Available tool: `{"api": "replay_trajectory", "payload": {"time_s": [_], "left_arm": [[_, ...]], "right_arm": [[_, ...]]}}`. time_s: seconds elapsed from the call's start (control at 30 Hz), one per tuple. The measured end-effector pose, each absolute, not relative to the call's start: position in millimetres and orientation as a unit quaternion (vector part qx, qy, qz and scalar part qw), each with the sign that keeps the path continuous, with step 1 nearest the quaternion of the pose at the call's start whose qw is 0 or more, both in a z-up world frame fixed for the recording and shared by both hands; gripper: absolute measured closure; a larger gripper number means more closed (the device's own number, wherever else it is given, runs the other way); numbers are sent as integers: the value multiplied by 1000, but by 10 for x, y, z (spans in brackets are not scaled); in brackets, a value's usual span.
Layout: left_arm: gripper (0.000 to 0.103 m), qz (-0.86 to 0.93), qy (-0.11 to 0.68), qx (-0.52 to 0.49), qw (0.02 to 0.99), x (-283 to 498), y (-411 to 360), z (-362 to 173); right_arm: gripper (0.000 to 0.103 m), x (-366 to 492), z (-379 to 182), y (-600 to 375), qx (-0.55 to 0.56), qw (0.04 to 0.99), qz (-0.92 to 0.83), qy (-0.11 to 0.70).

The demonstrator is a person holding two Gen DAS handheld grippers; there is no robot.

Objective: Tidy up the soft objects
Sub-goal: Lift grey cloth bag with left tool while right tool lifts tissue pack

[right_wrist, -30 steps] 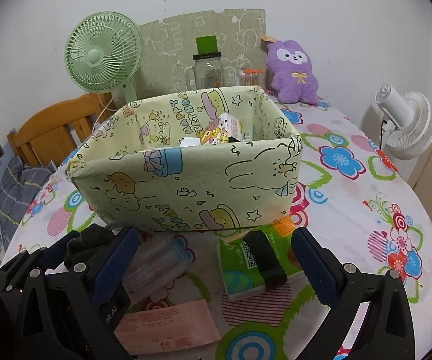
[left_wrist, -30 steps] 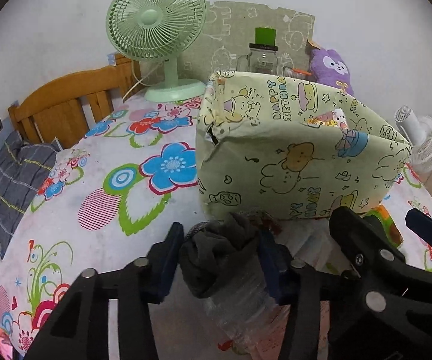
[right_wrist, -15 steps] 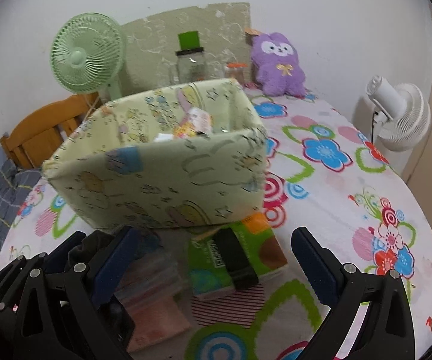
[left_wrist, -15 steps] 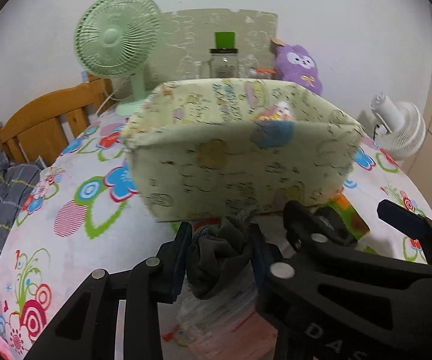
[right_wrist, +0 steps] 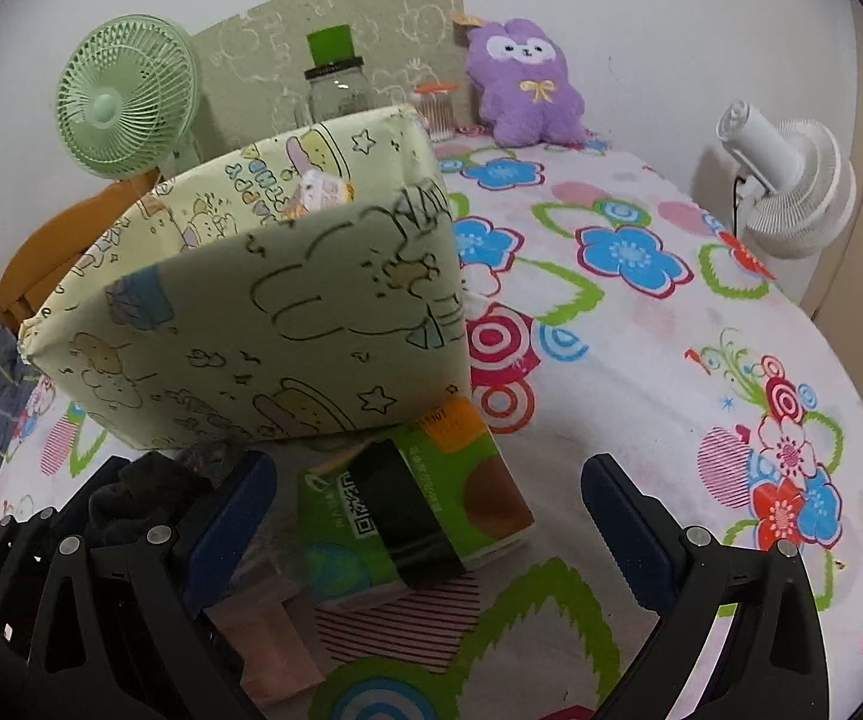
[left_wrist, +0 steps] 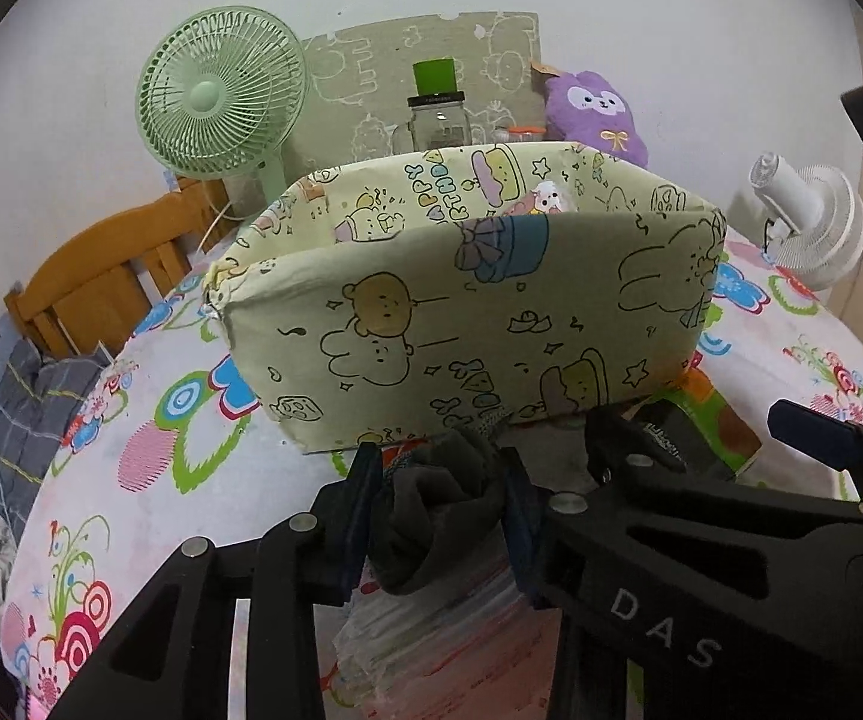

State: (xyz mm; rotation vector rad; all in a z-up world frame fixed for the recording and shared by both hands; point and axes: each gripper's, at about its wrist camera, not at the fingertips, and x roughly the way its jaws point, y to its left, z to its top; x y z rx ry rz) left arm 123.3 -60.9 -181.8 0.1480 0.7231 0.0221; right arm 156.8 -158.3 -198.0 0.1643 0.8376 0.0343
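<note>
Both tongs have shifted nearer the fabric bin [left_wrist: 473,312]; left tongs [left_wrist: 440,510] clench the dark sock [left_wrist: 431,516], right tongs [right_wrist: 431,516] gape released over the tissue pack [right_wrist: 413,510] beside it, so binning looks next.

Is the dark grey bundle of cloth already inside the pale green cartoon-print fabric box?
No: the dark grey bundle of cloth is clamped in the left gripper, in front of the pale green cartoon-print fabric box.
</note>
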Motion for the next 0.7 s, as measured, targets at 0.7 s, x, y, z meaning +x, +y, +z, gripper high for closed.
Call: {"api": "replay_trajectory", "payload": {"time_s": [0.7], "left_arm": [[67,-2,363,57,930,1226,-586,-1793]], "right_arm": [[31,1530,-1948,-1524,90,906,37,411]]}}
